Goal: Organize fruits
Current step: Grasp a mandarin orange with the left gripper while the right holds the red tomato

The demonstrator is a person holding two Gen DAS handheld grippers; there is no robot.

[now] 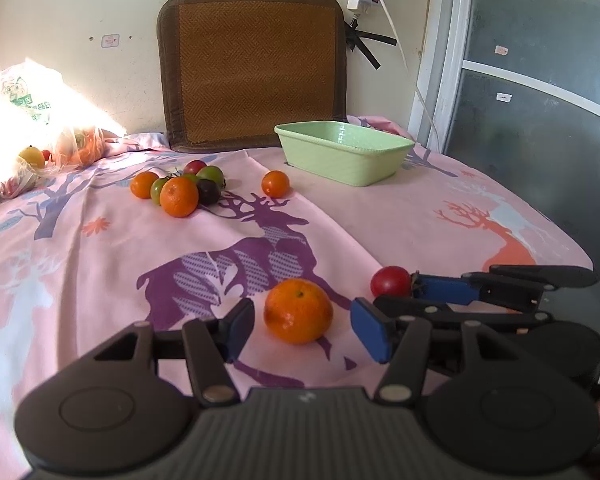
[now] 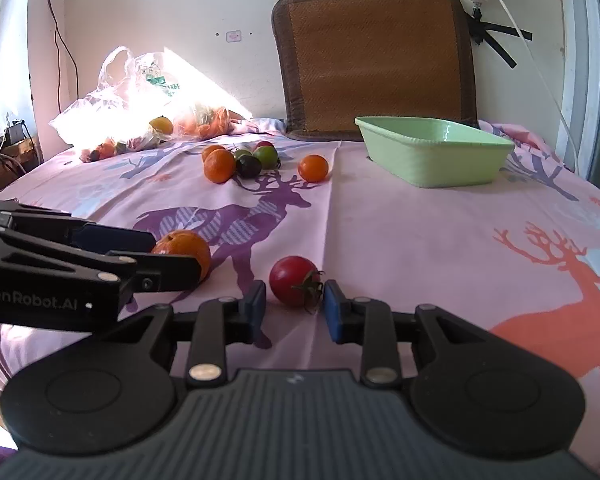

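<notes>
An orange (image 1: 298, 311) lies on the pink deer cloth between the blue pads of my open left gripper (image 1: 306, 330); the pads stand apart from it on both sides. It also shows in the right wrist view (image 2: 187, 252), partly behind the left gripper (image 2: 171, 256). A red tomato (image 2: 293, 280) with a green stem lies between the pads of my open right gripper (image 2: 293, 308), with small gaps either side. The tomato (image 1: 390, 281) and right gripper (image 1: 414, 286) show in the left wrist view. A green basket (image 1: 346, 152) stands empty at the back right.
A cluster of oranges and green, red and dark tomatoes (image 1: 179, 188) lies mid-table, with a lone orange (image 1: 275, 184) beside it. A plastic bag of fruit (image 2: 139, 112) sits at back left. A brown woven mat (image 1: 251, 68) leans on the wall. The table edge falls off at right.
</notes>
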